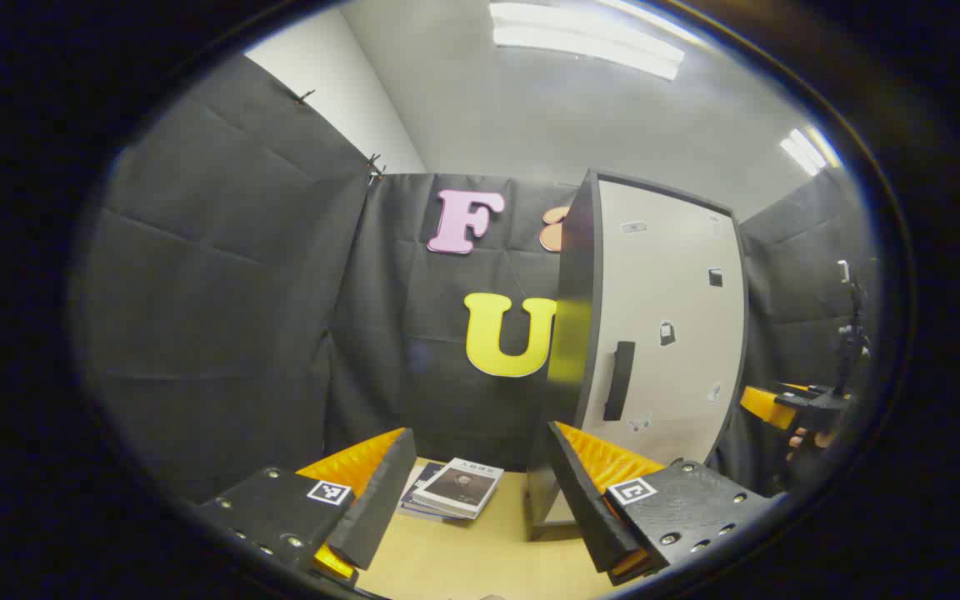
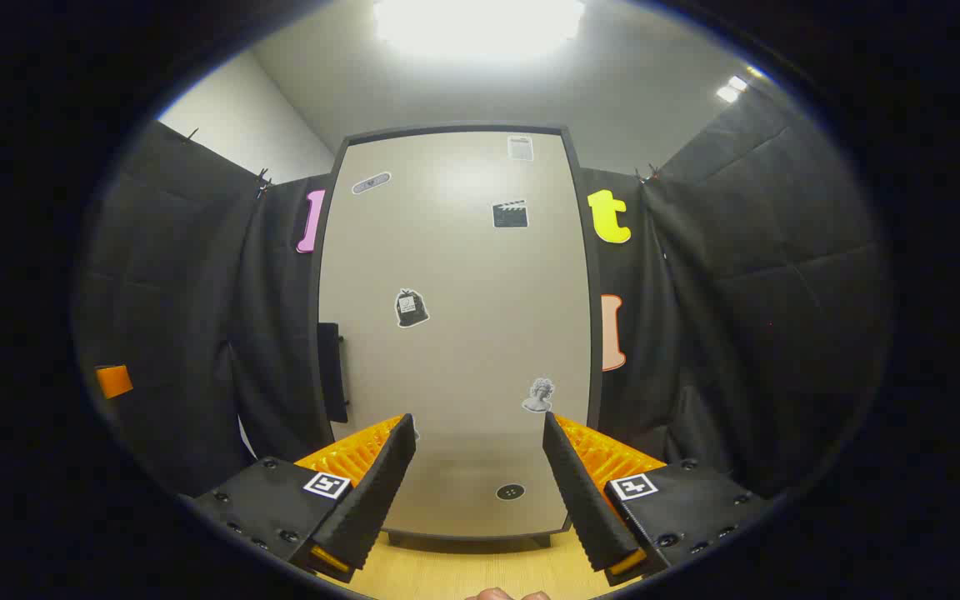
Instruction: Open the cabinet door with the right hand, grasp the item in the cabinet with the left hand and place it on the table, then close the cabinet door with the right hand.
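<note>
Right claw (image 2: 480, 492) hangs wide, empty, facing the cabinet door (image 2: 455, 333), which looks shut. Its handle (image 2: 332, 371) sits ahead and to the left of my fingers, on the door's left edge. Left claw (image 1: 480, 508) is wide too, nothing in it, over the desk (image 1: 480, 558); books (image 1: 455, 487) lie just ahead of it. The item is hidden inside. I judge the opening step not yet begun: next I need to reach left and close on the handle.
</note>
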`<state>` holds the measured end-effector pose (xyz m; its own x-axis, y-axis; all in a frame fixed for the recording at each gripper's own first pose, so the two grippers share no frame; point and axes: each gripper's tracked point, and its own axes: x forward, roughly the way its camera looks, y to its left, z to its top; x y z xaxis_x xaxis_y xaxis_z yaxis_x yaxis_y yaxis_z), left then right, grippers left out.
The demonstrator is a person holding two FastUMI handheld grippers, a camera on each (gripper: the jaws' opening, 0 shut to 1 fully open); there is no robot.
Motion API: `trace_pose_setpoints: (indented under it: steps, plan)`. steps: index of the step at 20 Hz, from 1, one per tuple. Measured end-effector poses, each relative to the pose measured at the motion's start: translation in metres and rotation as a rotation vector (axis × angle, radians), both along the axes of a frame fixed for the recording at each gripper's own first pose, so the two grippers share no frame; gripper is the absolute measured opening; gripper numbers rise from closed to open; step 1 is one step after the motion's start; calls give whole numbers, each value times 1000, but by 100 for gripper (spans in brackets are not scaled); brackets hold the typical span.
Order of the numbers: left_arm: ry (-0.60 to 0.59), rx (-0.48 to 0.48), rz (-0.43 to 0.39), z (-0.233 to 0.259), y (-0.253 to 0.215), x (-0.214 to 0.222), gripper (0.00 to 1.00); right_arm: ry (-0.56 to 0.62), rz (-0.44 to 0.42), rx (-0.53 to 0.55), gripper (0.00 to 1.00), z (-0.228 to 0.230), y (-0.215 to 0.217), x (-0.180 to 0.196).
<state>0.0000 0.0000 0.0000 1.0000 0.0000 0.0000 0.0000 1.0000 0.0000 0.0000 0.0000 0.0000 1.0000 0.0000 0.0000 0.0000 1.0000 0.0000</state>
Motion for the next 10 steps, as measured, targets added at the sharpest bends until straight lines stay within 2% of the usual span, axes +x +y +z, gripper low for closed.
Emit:
trace_pose_setpoints:
  steps: [5, 10]
  plan:
    - [9, 19, 36, -3, -24, -11, 96, 9, 29, 16, 97, 4, -17, 15]
    - [25, -4, 71, -15, -71, -8, 96, 15, 70, 4, 97, 3, -53, 34]
